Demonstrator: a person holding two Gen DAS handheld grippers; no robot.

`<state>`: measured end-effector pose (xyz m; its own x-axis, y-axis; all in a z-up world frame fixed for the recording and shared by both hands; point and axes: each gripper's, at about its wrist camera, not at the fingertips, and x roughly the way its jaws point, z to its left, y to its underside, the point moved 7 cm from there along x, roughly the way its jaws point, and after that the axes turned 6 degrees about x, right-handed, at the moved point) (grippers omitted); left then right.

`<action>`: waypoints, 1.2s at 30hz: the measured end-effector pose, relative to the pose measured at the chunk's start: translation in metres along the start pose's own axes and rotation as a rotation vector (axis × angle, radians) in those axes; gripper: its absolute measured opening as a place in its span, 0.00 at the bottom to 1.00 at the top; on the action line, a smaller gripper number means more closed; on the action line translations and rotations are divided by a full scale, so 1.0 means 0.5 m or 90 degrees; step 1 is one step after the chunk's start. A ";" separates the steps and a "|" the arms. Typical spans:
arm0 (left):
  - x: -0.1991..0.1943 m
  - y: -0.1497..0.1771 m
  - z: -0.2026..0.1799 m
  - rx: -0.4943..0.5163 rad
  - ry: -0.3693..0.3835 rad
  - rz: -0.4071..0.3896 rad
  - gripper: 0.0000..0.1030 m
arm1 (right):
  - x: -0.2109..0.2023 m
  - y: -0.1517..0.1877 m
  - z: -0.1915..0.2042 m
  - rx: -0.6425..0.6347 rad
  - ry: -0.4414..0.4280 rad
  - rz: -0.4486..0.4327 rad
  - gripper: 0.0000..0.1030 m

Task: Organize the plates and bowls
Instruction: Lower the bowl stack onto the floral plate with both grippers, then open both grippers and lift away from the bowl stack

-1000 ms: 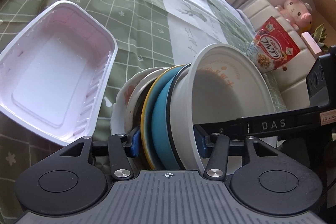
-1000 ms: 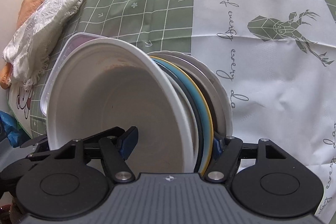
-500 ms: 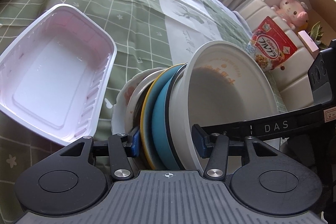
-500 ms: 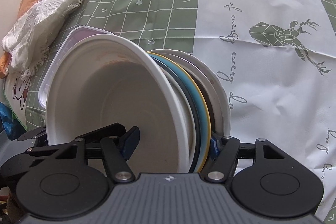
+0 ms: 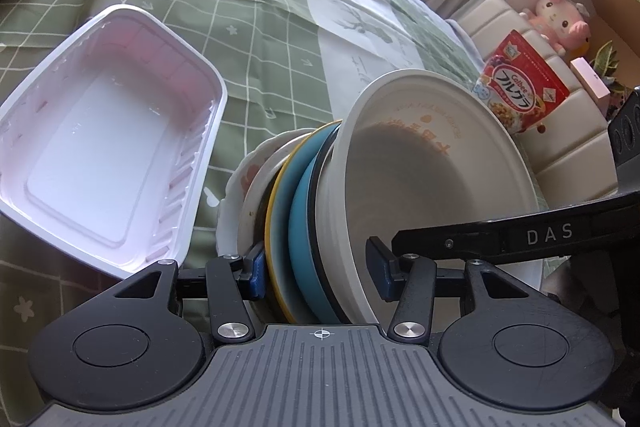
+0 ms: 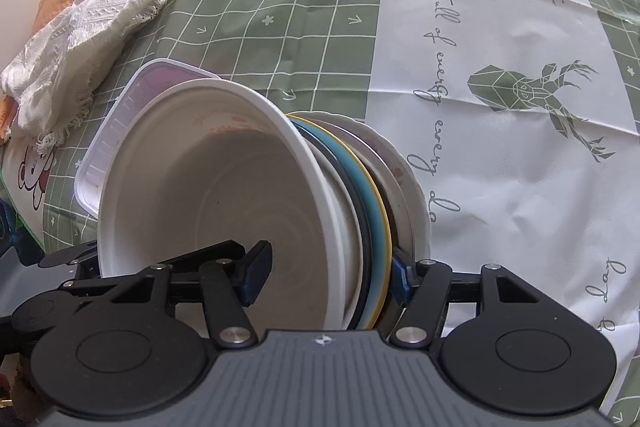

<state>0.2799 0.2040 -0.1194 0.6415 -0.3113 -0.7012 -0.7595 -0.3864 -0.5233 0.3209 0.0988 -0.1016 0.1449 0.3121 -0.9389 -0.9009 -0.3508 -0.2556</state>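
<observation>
You have the whole stack [image 5: 320,227] pinched from two sides: your left gripper [image 5: 316,273] spans it with one pad behind the rearmost plate and the other inside the bowl [image 5: 436,187], and your right gripper [image 6: 330,273] does the same from the opposite edge, so both are clenched on the stack, which hangs on its edge, above the cloth [image 6: 480,67] as far as I can judge. Keep the squeeze even on both sides and move the two grippers as one; if one leads, the pieces are likely to fan out or shear against each other. Lower it toward the cloth slowly, bring the rearmost plate flat first, and let go only once the weight rests on the table. The tray [image 5: 100,155] lies just to the left of the stack, so mind its rim if that is where you are heading. The bowl is deep, round and white with a thin rolled lip, orange print and a brownish stain inside; it looks like light plastic or paper and may flex under the pad. Behind it sit a dark-rimmed piece, a blue plate [image 5: 298,215] edged in yellow, and a white scalloped plate [image 5: 236,187] with a small floral mark; these look glazed and slick. The tray is thin, ribbed, pinkish-white plastic. The cloth is creased green-and-white vinyl, smooth enough for a plate to slide.
</observation>
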 end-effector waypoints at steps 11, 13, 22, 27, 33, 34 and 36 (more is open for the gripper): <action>0.000 -0.007 0.010 -0.014 0.030 0.010 0.49 | -0.006 -0.015 -0.018 0.047 -0.020 0.012 0.58; -0.001 -0.011 0.028 -0.043 0.051 0.021 0.46 | -0.017 -0.017 -0.013 0.042 -0.024 0.007 0.58; -0.029 -0.024 0.033 -0.052 0.066 0.013 0.47 | -0.032 -0.020 -0.010 0.008 0.009 -0.033 0.57; -0.035 -0.031 0.038 -0.064 0.064 0.008 0.47 | -0.072 -0.022 0.011 -0.032 0.003 -0.072 0.57; -0.055 -0.028 0.038 -0.063 0.055 -0.002 0.47 | -0.042 -0.014 -0.003 -0.025 0.030 -0.061 0.58; -0.060 -0.029 0.041 -0.063 0.047 -0.005 0.47 | -0.040 -0.014 -0.007 -0.022 0.036 -0.065 0.58; -0.069 -0.032 0.046 -0.070 0.047 -0.012 0.48 | -0.039 -0.014 -0.013 -0.025 0.045 -0.076 0.58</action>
<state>0.2674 0.2407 -0.0983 0.6648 -0.3646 -0.6520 -0.7335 -0.4838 -0.4774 0.3272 0.0894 -0.0832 0.2795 0.2903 -0.9152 -0.8594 -0.3493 -0.3733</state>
